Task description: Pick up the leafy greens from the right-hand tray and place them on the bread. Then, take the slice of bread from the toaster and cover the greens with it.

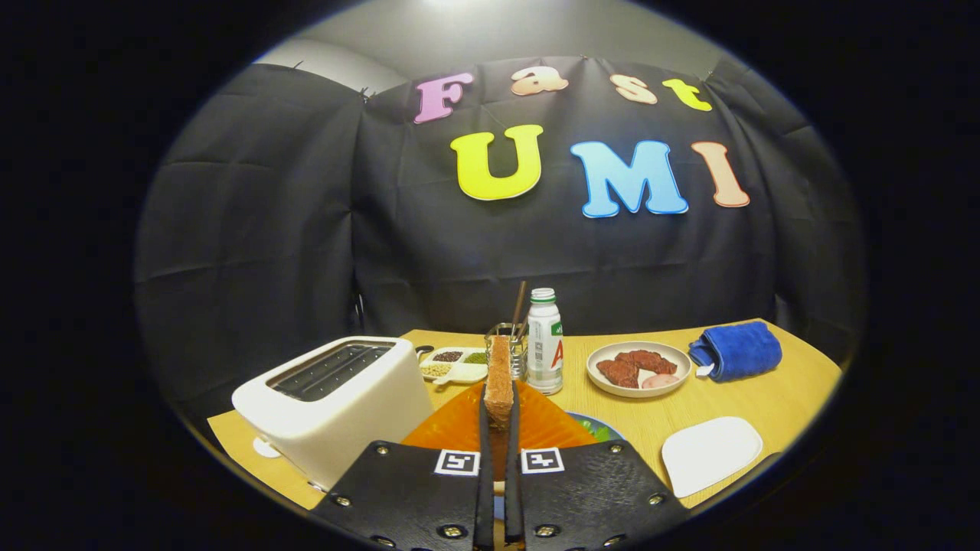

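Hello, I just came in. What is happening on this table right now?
A person is making a sandwich with a hand-held gripper. Its fingers are shut on a slice of bread, held upright on edge above an orange mat. The white toaster beside it has empty slots, so the slice seems already taken out. A bit of green shows on a plate just beyond the right finger. The bread is not yet laid down.

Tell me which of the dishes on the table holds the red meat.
The round plate beyond the gripper, between the white bottle and the rolled blue towel. The divided dish behind the toaster holds grains instead. The gripper is shut on the bread slice.
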